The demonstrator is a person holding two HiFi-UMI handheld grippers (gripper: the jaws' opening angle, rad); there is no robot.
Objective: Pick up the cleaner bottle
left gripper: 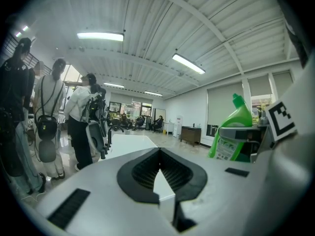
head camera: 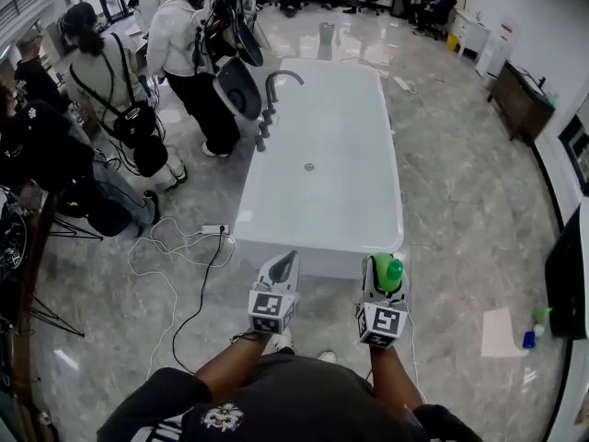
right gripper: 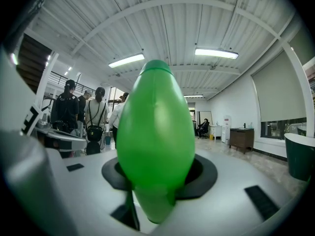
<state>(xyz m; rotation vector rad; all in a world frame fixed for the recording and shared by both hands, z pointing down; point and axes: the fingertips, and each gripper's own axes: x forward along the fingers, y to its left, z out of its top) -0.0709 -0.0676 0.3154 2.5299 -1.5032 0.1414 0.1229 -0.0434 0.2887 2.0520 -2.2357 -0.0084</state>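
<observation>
Green cleaner bottle (right gripper: 155, 141) tight in jaws of right gripper (head camera: 386, 276)

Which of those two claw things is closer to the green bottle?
Right. The right gripper is clamped on the cleaner bottle; the left gripper hangs beside it, shut and empty, not touching.

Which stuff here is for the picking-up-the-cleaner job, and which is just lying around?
For the job:
- green cleaner bottle
- right claw, gripping that bottle

Just lying about:
- white bathtub and its tap
- power strip and cables on the floor
- left claw, shut and empty
</observation>
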